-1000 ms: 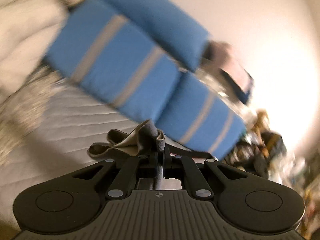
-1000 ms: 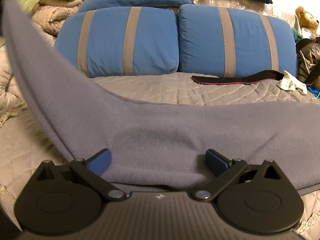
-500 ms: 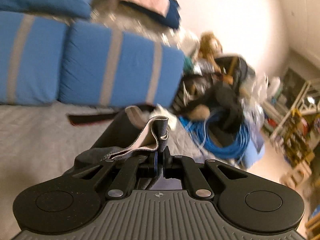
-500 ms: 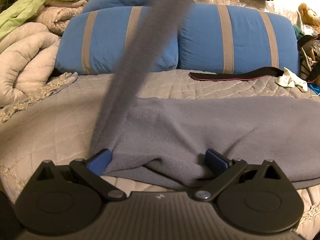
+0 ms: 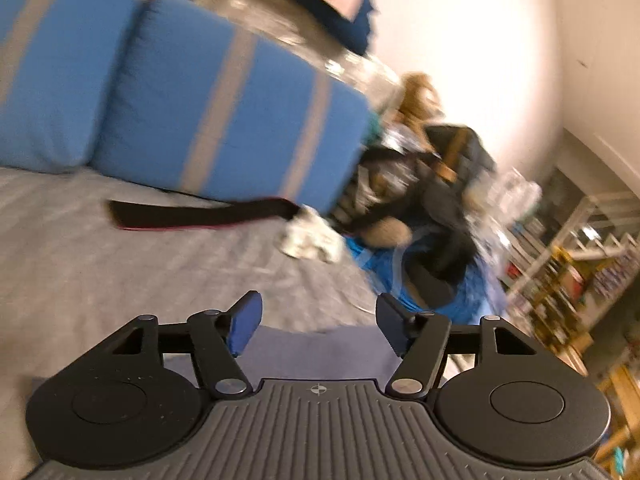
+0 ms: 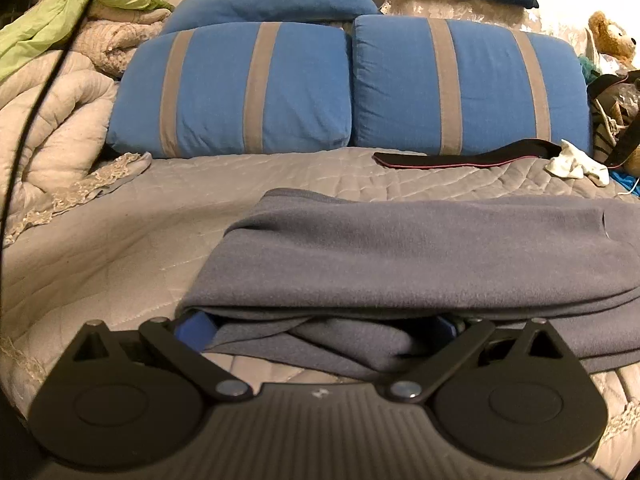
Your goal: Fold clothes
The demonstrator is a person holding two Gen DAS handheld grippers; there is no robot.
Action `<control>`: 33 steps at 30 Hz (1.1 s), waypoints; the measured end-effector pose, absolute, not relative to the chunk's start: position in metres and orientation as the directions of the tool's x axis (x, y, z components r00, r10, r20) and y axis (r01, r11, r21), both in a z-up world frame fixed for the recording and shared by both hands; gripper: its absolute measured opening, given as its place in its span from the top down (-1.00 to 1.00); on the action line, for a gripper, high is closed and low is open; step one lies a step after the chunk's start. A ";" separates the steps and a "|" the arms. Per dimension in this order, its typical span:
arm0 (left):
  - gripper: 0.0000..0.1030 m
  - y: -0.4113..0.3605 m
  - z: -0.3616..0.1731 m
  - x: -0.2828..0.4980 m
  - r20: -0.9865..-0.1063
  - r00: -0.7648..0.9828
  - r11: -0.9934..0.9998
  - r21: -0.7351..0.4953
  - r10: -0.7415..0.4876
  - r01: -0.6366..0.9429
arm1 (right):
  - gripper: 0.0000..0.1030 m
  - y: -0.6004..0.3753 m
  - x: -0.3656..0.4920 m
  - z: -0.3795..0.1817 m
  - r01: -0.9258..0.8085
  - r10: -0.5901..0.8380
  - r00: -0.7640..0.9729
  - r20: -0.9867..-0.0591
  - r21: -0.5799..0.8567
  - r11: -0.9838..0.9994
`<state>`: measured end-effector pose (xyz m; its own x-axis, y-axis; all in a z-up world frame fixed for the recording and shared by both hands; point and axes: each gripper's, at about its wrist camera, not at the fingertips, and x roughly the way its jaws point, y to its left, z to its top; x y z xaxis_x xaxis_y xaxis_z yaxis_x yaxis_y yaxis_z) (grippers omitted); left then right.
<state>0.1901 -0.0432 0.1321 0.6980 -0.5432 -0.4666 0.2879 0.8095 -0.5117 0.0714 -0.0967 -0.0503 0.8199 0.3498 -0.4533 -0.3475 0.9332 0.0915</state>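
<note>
Left gripper point(image 5: 320, 322): fingers just opened, now apart, nothing between; cloth edge pinched a second ago is released. Grey fleece point(image 6: 400, 256) now lies doubled on bed point(image 6: 100, 248), top layer draped over right gripper point(image 6: 320, 332). Right fingers spread, tips buried in fold; no clamp visible. Judgement: one fold done; next step likely smoothing or second fold.

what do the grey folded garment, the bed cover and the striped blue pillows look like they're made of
The grey folded garment looks like fleece: matte, softly napped, with thick rounded folds. The pale grey bed cover seems to be quilted fabric with a slight sheen, judging by its stitched curved lines. The striped blue pillows appear to be matte woven cloth with sewn grey bands, though the weave is too fine to confirm.
</note>
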 end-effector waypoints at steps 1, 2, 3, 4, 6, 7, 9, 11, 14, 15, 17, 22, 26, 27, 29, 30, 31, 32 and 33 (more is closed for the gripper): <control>-0.22 -0.030 0.128 0.190 -0.470 0.712 0.819 -0.509 -0.521 0.263 | -0.99 -0.096 0.071 -0.050 -0.346 0.348 0.821 -0.452 0.091 0.934; -0.22 -0.017 0.123 0.189 -0.473 0.726 0.829 -0.506 -0.499 0.239 | -0.99 -0.096 0.071 -0.051 -0.345 0.346 0.823 -0.450 0.089 0.934; -0.22 -0.004 0.119 0.188 -0.477 0.739 0.837 -0.503 -0.477 0.215 | -0.99 -0.096 0.070 -0.052 -0.344 0.345 0.825 -0.448 0.087 0.935; -0.22 0.010 0.112 0.188 -0.483 0.749 0.844 -0.503 -0.453 0.186 | -0.99 -0.095 0.070 -0.052 -0.344 0.344 0.827 -0.445 0.084 0.935; -0.22 0.033 0.096 0.189 -0.508 0.752 0.851 -0.508 -0.420 0.132 | -0.99 -0.095 0.069 -0.053 -0.340 0.339 0.833 -0.437 0.079 0.937; -0.22 0.044 0.087 0.190 -0.520 0.752 0.854 -0.510 -0.404 0.106 | -0.99 -0.095 0.068 -0.054 -0.337 0.336 0.837 -0.432 0.075 0.938; -0.22 0.062 0.072 0.190 -0.537 0.745 0.847 -0.527 -0.395 0.069 | -0.99 -0.094 0.066 -0.055 -0.333 0.328 0.845 -0.422 0.066 0.941; -0.22 0.075 0.051 0.193 -0.551 0.729 0.829 -0.559 -0.405 0.038 | -0.99 -0.093 0.064 -0.056 -0.327 0.323 0.853 -0.409 0.062 0.943; -0.22 0.091 0.022 0.195 -0.554 0.699 0.782 -0.623 -0.452 0.011 | -0.99 -0.093 0.060 -0.059 -0.315 0.312 0.869 -0.384 0.057 0.947; -0.22 0.092 0.017 0.198 -0.574 0.675 0.778 -0.628 -0.465 0.002 | -0.99 -0.092 0.058 -0.060 -0.312 0.308 0.875 -0.374 0.052 0.949; -0.22 0.095 0.011 0.203 -0.621 0.614 0.778 -0.628 -0.487 -0.019 | -0.99 -0.093 0.054 -0.063 -0.314 0.310 0.884 -0.349 0.048 0.948; -0.22 0.087 0.007 0.210 -0.664 0.543 0.801 -0.597 -0.515 0.030 | -0.99 -0.097 0.048 -0.063 -0.320 0.318 0.890 -0.327 0.050 0.946; -0.22 0.086 0.001 0.219 -0.715 0.483 0.820 -0.572 -0.505 0.010 | -0.99 -0.099 0.040 -0.061 -0.316 0.318 0.891 -0.325 0.061 0.947; -0.21 0.087 0.000 0.220 -0.725 0.475 0.824 -0.566 -0.499 0.002 | -0.99 -0.101 0.036 -0.060 -0.316 0.320 0.890 -0.324 0.065 0.946; -0.21 0.093 -0.002 0.217 -0.719 0.486 0.819 -0.573 -0.496 -0.012 | -1.00 -0.104 0.024 -0.057 -0.318 0.323 0.891 -0.318 0.071 0.946; -0.21 0.097 -0.005 0.216 -0.711 0.491 0.812 -0.584 -0.504 -0.013 | -1.00 -0.106 0.018 -0.056 -0.319 0.326 0.892 -0.313 0.073 0.945; -0.21 0.102 -0.008 0.215 -0.697 0.495 0.796 -0.605 -0.520 -0.015 | -1.00 -0.107 0.010 -0.055 -0.325 0.327 0.895 -0.304 0.057 0.944; -0.21 0.106 -0.011 0.215 -0.682 0.498 0.779 -0.627 -0.536 -0.020 | -1.00 -0.104 0.004 -0.053 -0.337 0.327 0.899 -0.291 0.015 0.941; -0.21 0.110 -0.014 0.214 -0.664 0.503 0.758 -0.651 -0.553 -0.027 | -1.00 -0.102 -0.002 -0.052 -0.349 0.328 0.903 -0.277 -0.029 0.937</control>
<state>0.2136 0.1103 -0.0136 0.5032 -0.5528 -0.6642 -0.0270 0.7582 -0.6515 -0.0017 -0.1016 -0.0518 0.9032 0.3276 -0.2773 -0.3487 0.9368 -0.0290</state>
